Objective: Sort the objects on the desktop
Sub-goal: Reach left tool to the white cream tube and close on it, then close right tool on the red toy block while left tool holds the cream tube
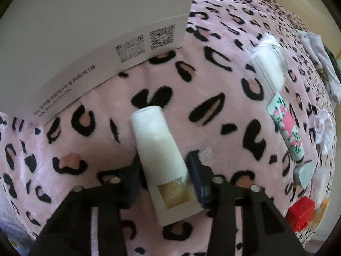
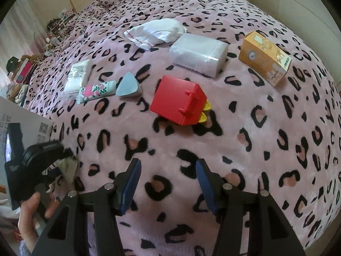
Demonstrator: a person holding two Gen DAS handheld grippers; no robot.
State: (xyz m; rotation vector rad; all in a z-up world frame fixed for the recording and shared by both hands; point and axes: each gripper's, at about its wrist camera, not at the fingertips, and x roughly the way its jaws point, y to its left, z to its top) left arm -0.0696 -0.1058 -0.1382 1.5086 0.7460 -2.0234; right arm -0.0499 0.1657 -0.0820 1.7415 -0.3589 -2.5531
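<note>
A pink blanket (image 2: 245,153) with black leopard spots covered the whole surface, and every object lay on it. Taking the white cardboard box (image 1: 64,49) with printed codes as the landmark, a white squeeze tube (image 1: 158,155) lay just in front of the box, its wide cap end pointing toward the box and its flat crimped end, bearing a gold label, pointing away.

The left gripper (image 1: 164,175) reached down over the tube with its two dark blue pads on either side of the tube's lower body. The jaws stood narrowed to about the tube's width; the pads appeared to touch its sides, though the blur left a firm squeeze uncertain.

The right gripper (image 2: 168,183) hovered well away from the box, over bare blanket, its jaws partly apart with nothing between them. Farther from the box lay a red box (image 2: 179,102), a floral tube (image 2: 96,91), a grey triangular piece (image 2: 127,85), a clear-wrapped pack (image 2: 198,53) and an orange carton (image 2: 264,57).

The white tube looked light, smooth and somewhat soft, likely to dent or slip under hard pressure. The middle of the body, below the stiff cap, seemed the safest place to hold.
</note>
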